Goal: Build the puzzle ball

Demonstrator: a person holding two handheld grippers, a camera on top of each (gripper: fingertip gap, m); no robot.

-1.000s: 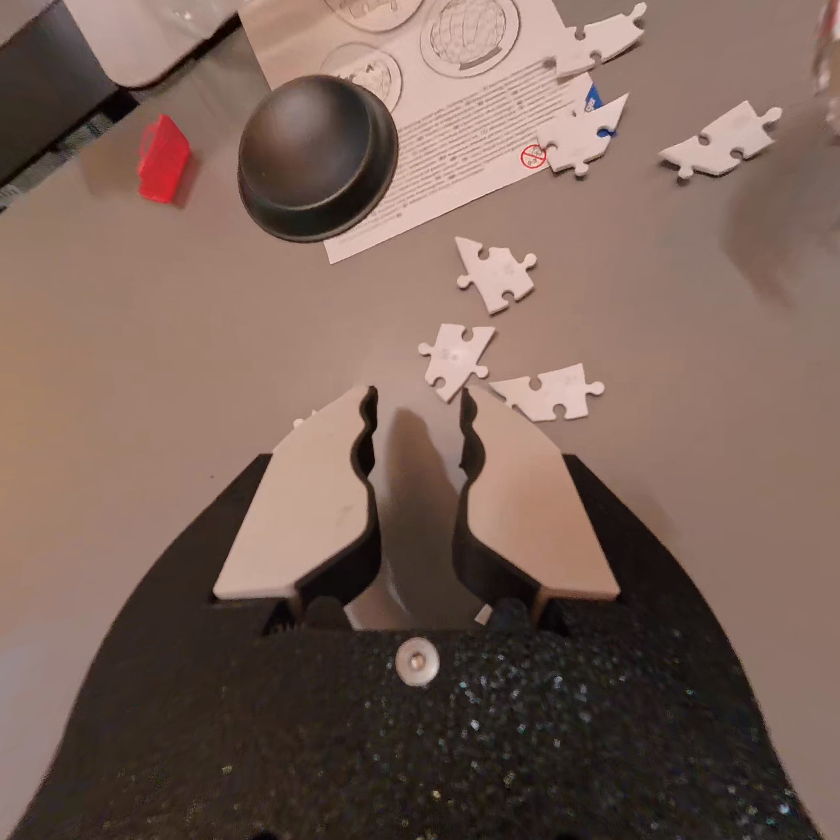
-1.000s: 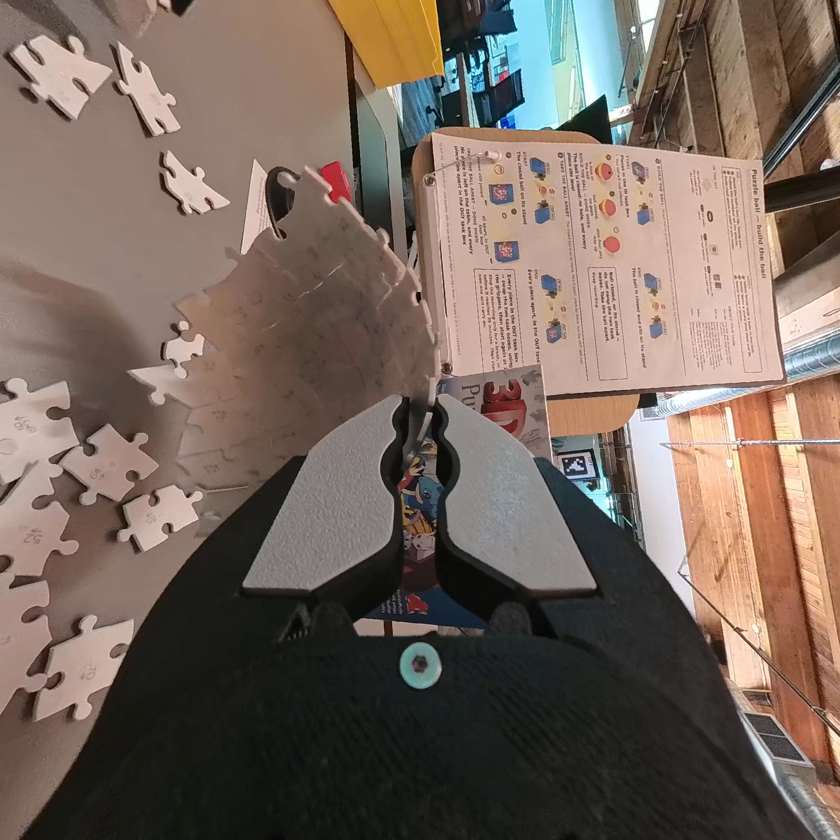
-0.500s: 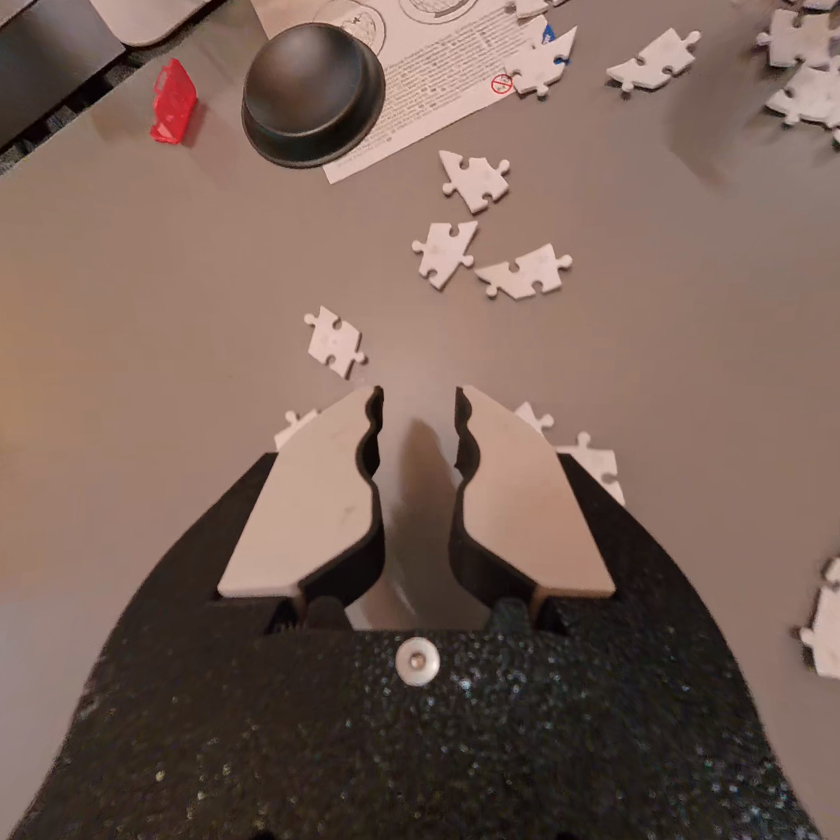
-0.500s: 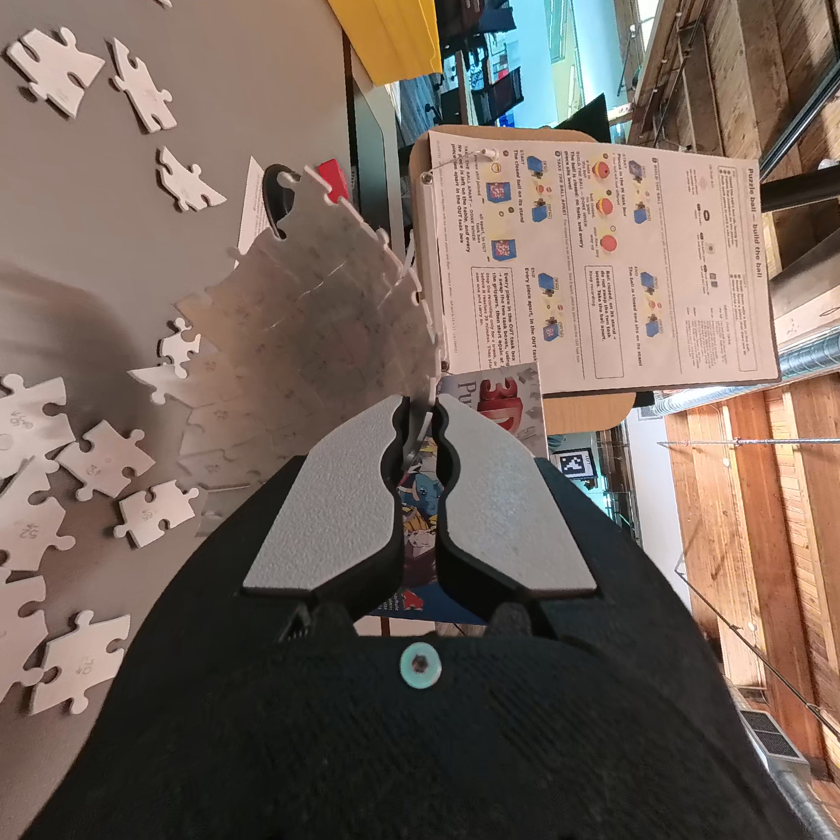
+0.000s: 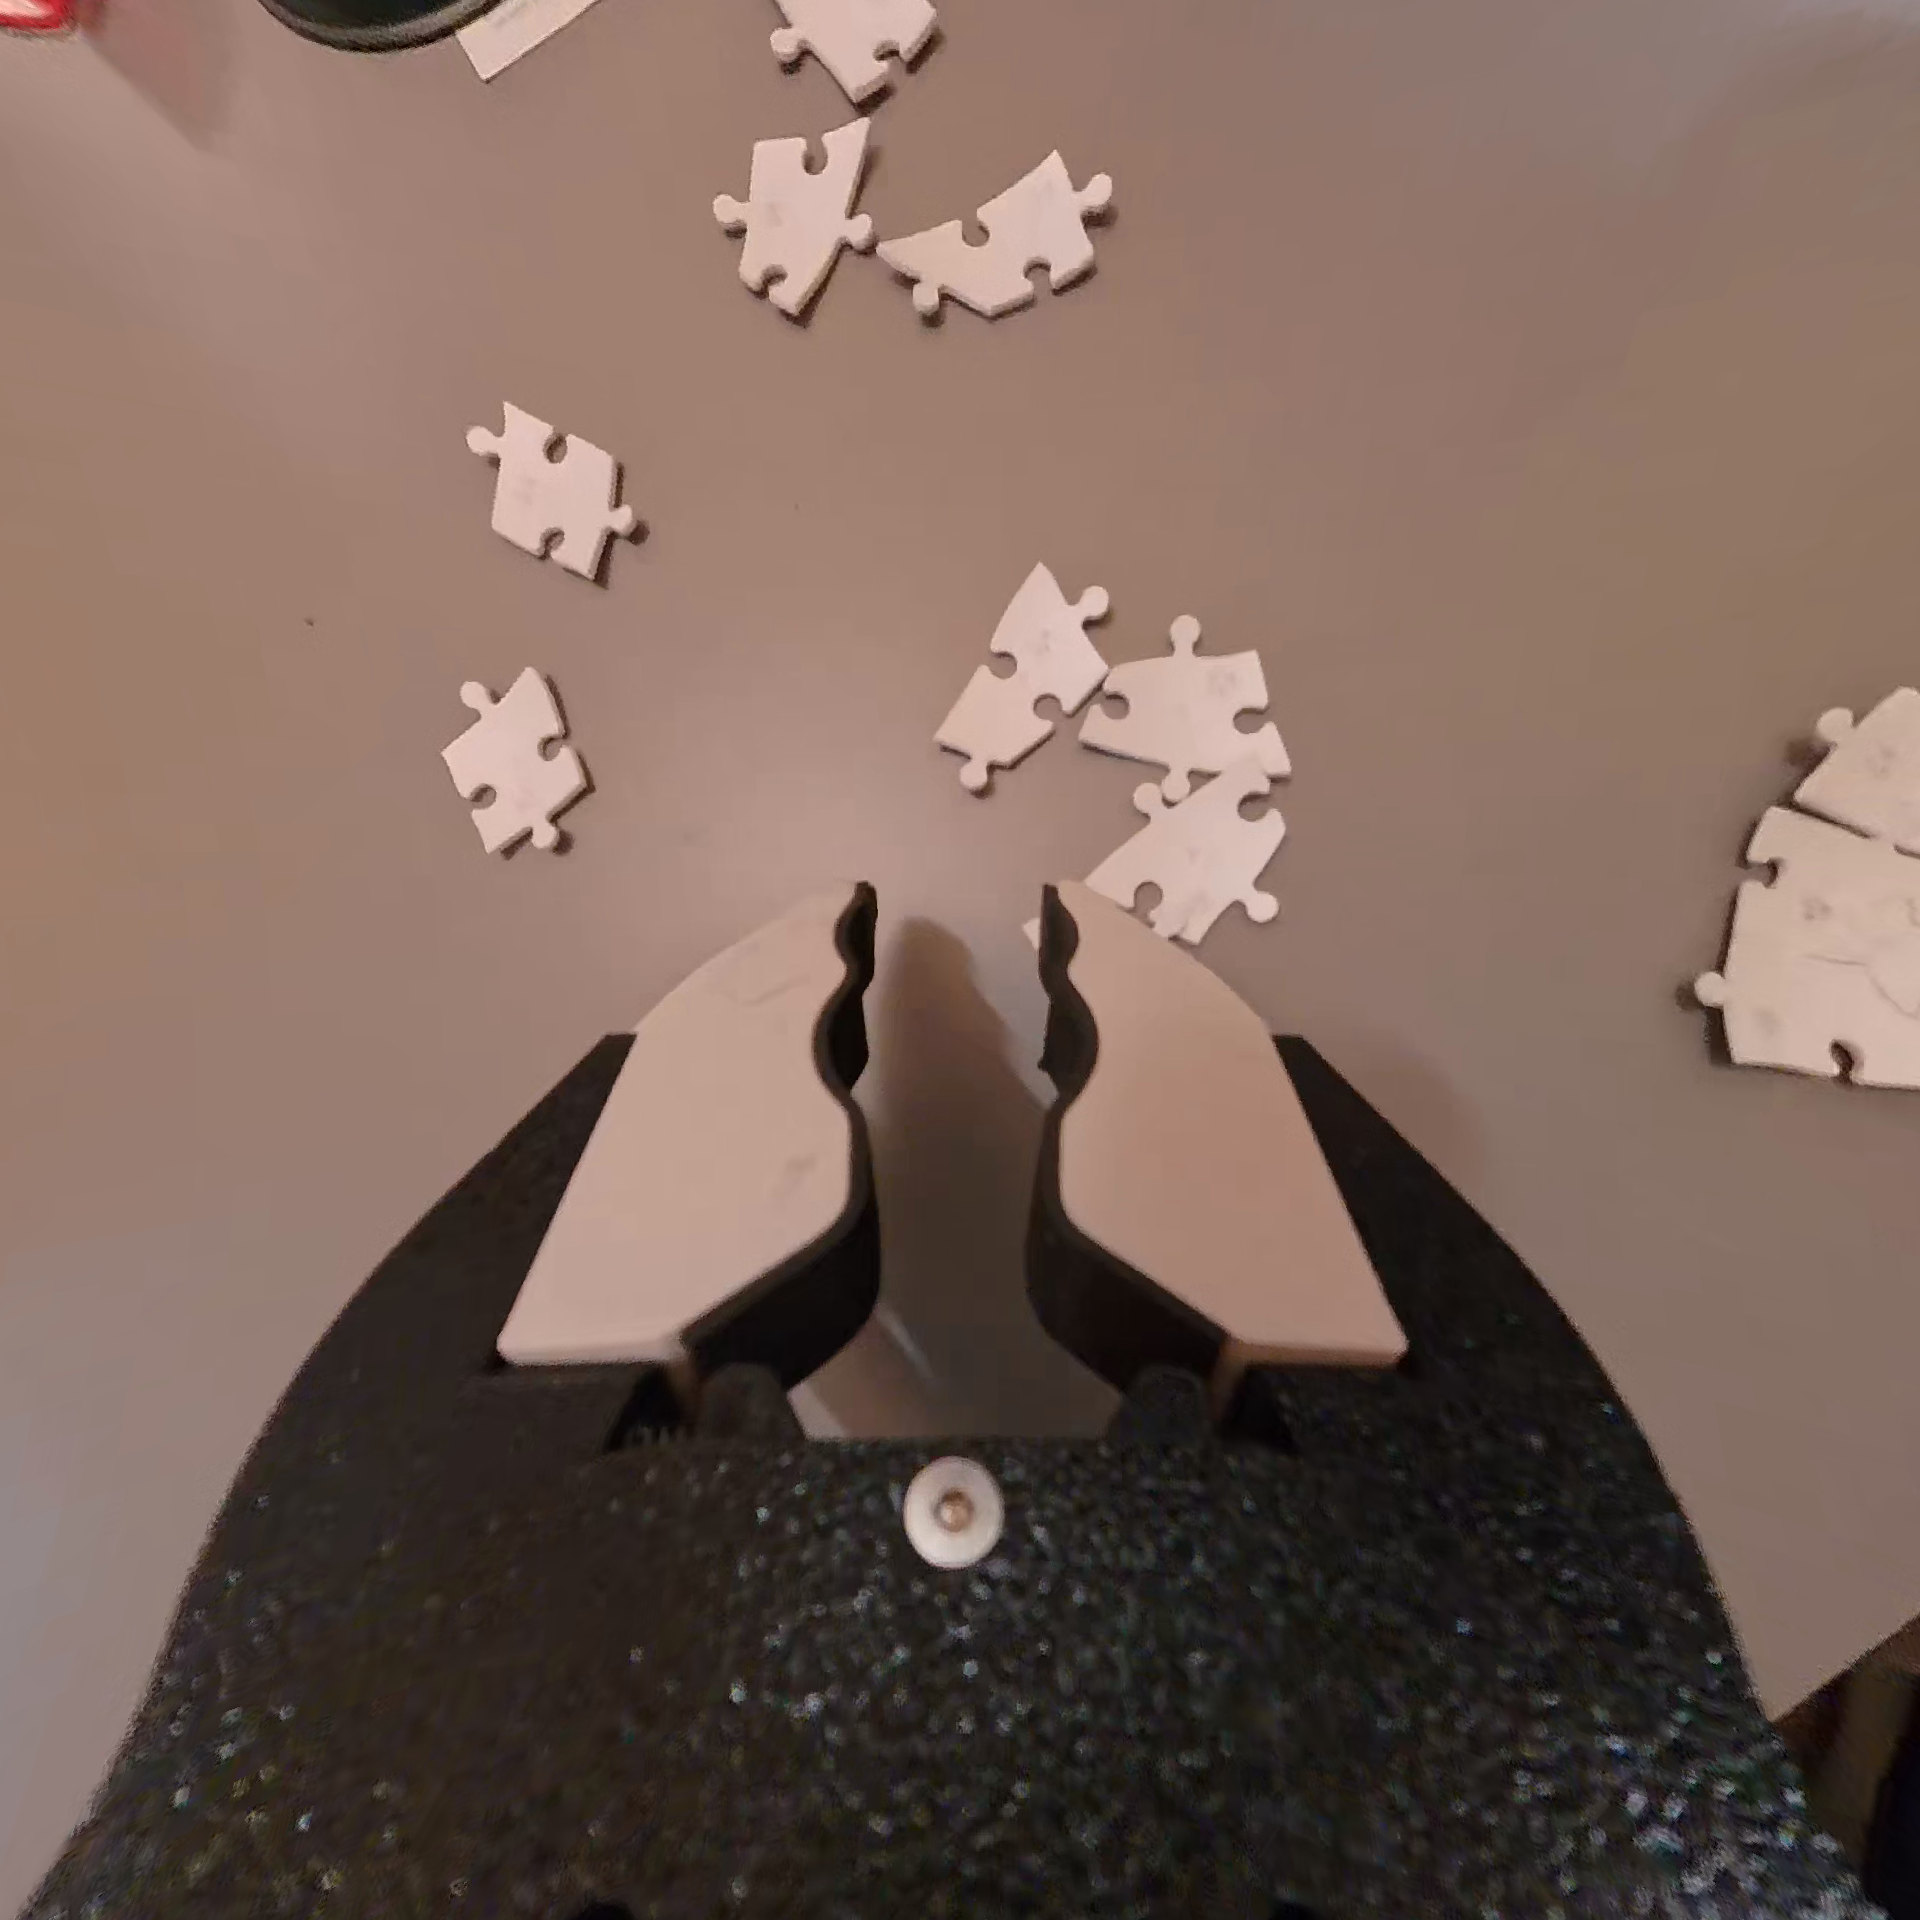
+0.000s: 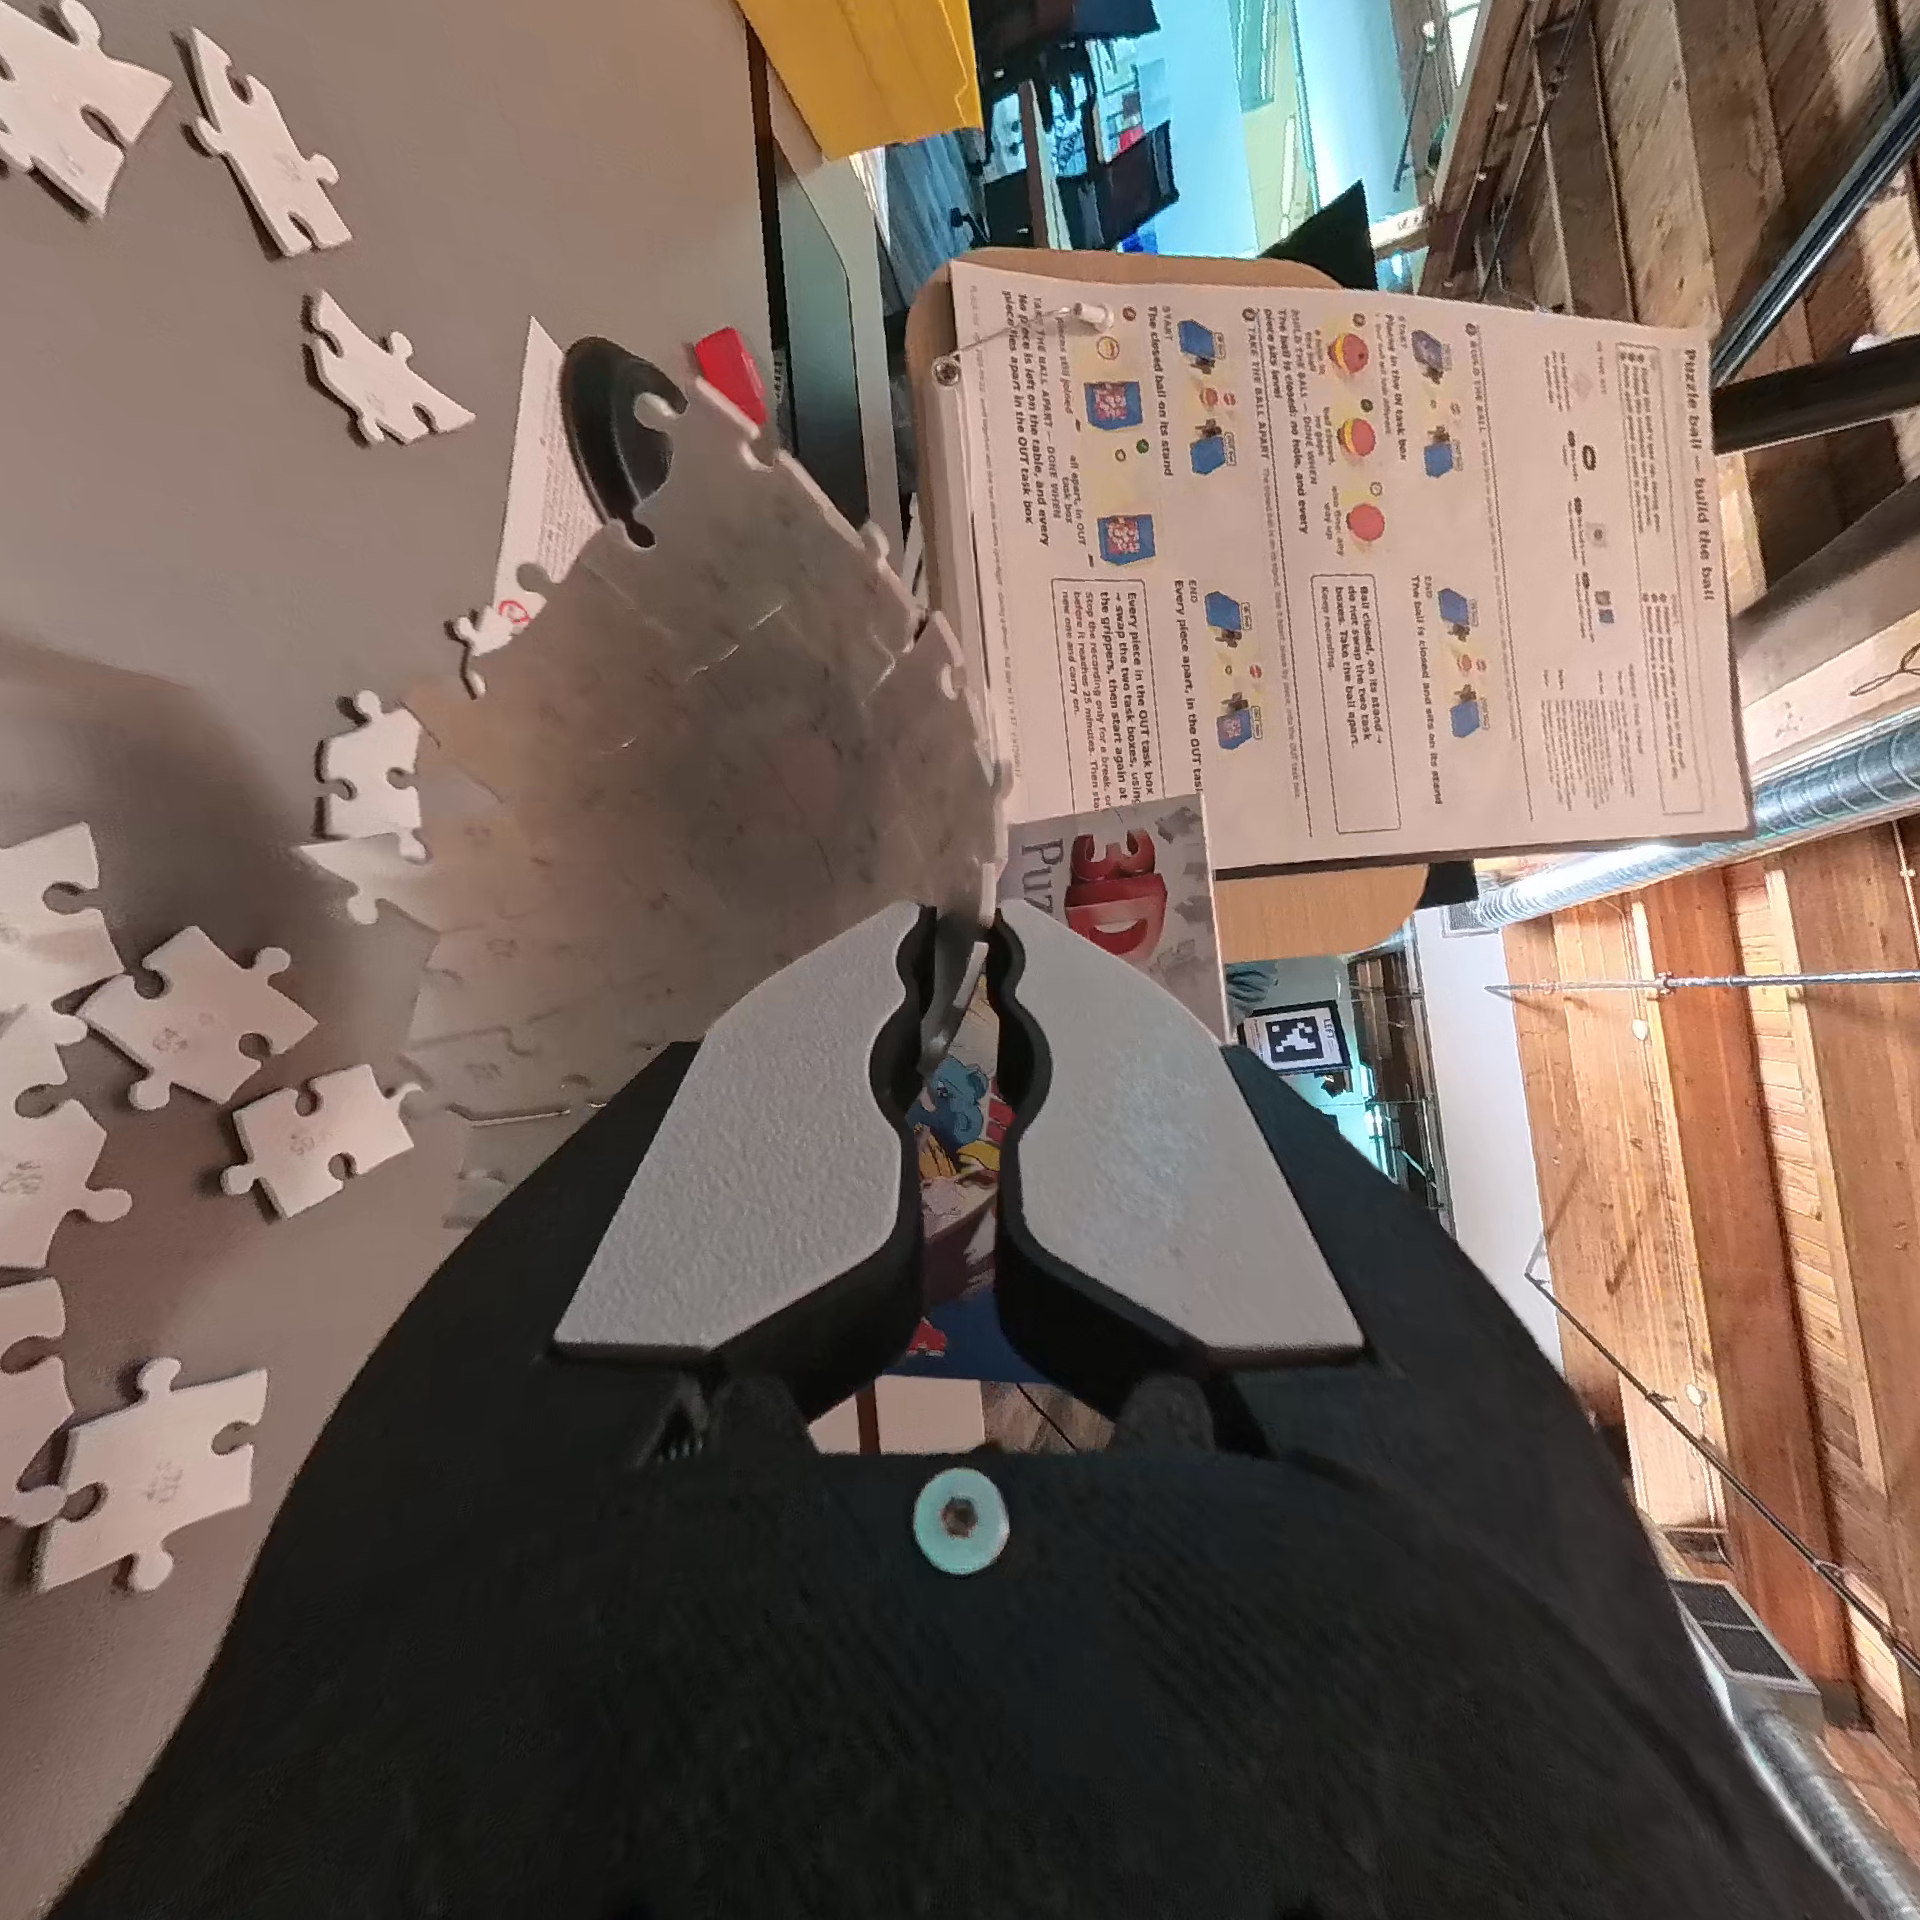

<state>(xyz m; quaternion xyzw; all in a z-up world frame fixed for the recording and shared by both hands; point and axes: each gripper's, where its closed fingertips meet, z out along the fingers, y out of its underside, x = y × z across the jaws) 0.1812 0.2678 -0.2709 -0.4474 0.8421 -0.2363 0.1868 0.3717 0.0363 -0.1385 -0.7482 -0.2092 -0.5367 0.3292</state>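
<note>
My right gripper (image 6: pixel 961 920) is shut on the edge of a curved shell of joined white puzzle pieces (image 6: pixel 707 748) and holds it up above the grey table (image 6: pixel 520 156). My left gripper (image 5: pixel 956 899) is open and empty, low over the grey table (image 5: pixel 1455 468). Only bare table shows between its fingers. Loose white puzzle pieces lie just ahead of it. The nearest piece (image 5: pixel 1195 857) lies by the right fingertip (image 5: pixel 1070 914), and another (image 5: pixel 514 761) lies ahead on the left.
More loose pieces (image 6: pixel 187 1023) lie at the left of the right wrist view. A black dome stand (image 6: pixel 613 436) and a red block (image 6: pixel 732 379) sit behind the shell. An instruction sheet on a board (image 6: pixel 1351 561) stands past the table edge. Joined pieces (image 5: pixel 1839 935) lie at the right. One gripper's finger ends stand about 35 cm off the other's.
My left gripper has drawn back over the table, so the black stand and sheet slid out of the top of its view and nearer pieces came in. Its jaws narrowed slightly. The right gripper held still.
</note>
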